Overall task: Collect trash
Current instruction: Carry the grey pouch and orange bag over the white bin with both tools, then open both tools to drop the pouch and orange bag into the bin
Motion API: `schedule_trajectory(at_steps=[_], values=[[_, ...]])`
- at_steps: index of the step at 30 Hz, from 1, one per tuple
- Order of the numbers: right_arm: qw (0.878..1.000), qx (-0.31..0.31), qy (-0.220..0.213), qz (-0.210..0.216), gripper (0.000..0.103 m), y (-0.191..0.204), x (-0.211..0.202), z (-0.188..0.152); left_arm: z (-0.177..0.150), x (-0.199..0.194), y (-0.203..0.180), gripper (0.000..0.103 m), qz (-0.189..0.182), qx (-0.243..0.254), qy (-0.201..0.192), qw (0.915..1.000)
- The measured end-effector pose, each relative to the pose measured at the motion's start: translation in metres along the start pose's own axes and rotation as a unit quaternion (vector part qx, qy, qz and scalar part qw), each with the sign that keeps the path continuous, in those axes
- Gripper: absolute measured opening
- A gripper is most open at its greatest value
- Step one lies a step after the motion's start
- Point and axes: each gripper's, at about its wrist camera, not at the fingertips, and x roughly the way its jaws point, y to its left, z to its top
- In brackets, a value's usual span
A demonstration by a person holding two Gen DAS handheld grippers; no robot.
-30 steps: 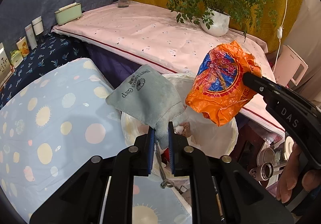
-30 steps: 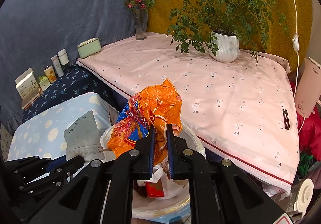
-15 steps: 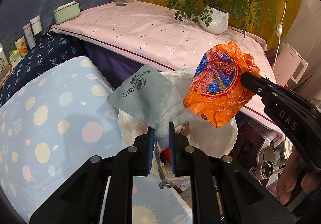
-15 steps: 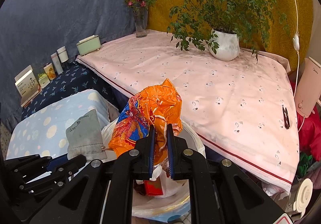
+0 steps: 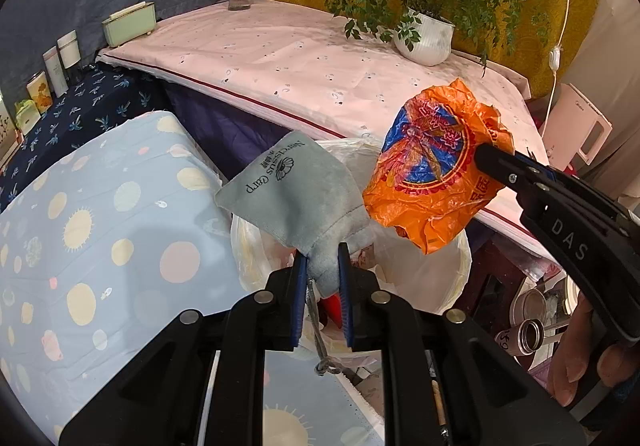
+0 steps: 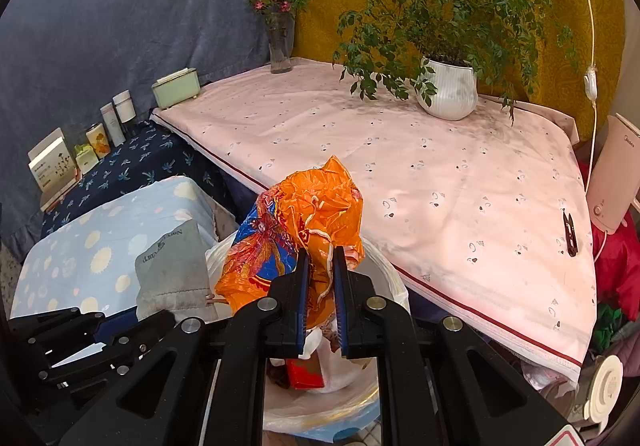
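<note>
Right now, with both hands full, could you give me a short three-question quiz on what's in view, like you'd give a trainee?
1. True or false: the left gripper holds the grey pouch.
2. What colour is the crumpled bag in the right gripper?
3. What lies below both items? A) the bin with a white liner B) the potted plant C) the green box

Key: 1 true; 2 orange; 3 A.

orange bag (image 5: 436, 170) (blue print), grey pouch (image 5: 296, 190)
</note>
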Motion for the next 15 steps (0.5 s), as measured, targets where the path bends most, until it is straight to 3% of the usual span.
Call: schedule_trajectory(at_steps=[1, 3, 6, 15], values=[[1.000, 0.002, 0.000, 0.000, 0.017, -0.0004, -0.0001, 0.0000, -0.0001, 0.0001, 0.0002, 0.017, 0.001, -0.001, 0.000, 1.0000], [1.000, 0.003, -0.004, -0.001, 0.018, -0.0010, -0.0010, 0.0001, -0.0001, -0.0005, 0.0004, 0.034, 0.005, -0.002, -0.002, 1.0000], [1.000, 0.004, -0.005, -0.003, 0.023, -0.0017, -0.0020, -0.0001, -0.0002, -0.0023, 0.0016, 0.050, 0.016, -0.003, -0.010, 0.9998], [1.000, -0.001, -0.007, -0.006, 0.028, 0.0000, -0.0016, 0.0003, -0.0013, -0.0034, 0.0063, 0.050, 0.021, -0.007, -0.010, 0.9997]])
